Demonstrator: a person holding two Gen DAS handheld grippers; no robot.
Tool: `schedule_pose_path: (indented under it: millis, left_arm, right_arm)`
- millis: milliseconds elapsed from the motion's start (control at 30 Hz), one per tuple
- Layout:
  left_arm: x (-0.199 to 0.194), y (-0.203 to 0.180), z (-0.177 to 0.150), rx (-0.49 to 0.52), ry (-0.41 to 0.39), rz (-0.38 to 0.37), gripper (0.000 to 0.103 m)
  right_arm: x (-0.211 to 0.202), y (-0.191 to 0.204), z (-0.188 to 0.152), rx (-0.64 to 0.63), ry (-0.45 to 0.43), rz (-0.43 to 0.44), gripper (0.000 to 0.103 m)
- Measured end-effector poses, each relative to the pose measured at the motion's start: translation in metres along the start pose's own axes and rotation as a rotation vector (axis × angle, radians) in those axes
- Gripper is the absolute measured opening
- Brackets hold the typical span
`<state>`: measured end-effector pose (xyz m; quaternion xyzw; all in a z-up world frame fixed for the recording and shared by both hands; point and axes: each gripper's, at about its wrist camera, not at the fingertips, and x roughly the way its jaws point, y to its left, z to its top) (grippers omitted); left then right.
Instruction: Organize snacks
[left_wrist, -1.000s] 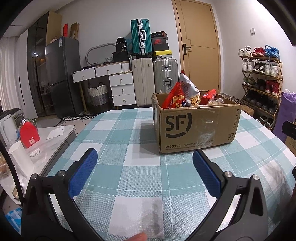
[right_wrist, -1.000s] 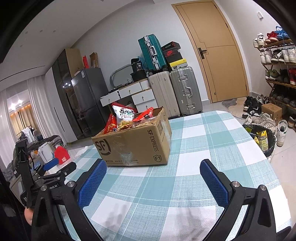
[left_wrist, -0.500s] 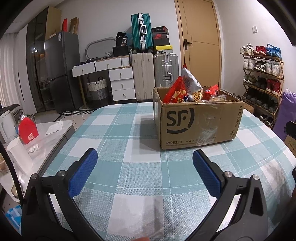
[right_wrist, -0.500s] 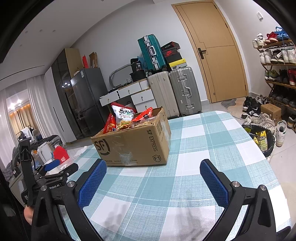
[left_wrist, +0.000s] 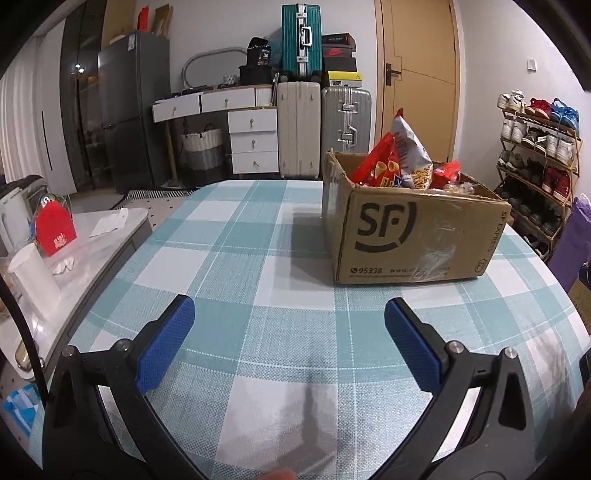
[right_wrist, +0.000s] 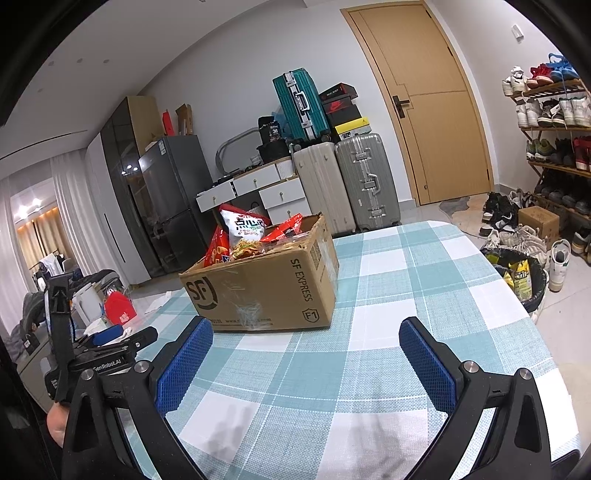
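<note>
A brown SF Express cardboard box stands on the teal-and-white checked table, holding several snack bags: a red bag, a white chip bag, another red pack. The box also shows in the right wrist view with the white bag sticking up. My left gripper is open and empty, hovering over the table short of the box. My right gripper is open and empty, near the box's front. The left gripper's body shows at the left.
A low side table with a red pouch and a white cup stands left. Suitcases, drawers and a fridge line the back wall. A shoe rack and a black bin are right of the table.
The left gripper has shifted and tilted slightly, so the box sits further right and closer in its view. The right gripper has barely moved. Both stay open.
</note>
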<state>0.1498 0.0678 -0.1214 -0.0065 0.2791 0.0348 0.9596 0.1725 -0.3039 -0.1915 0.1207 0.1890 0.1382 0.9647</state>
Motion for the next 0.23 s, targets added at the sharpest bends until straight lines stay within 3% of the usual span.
schedule_pose_path:
  millis: [233]
  left_arm:
    - [-0.0037, 0.0056, -0.001, -0.029, -0.018, -0.006, 0.103]
  right_arm:
    - [-0.0041, 0.0033, 0.0001, -0.016, -0.014, -0.004, 0.103]
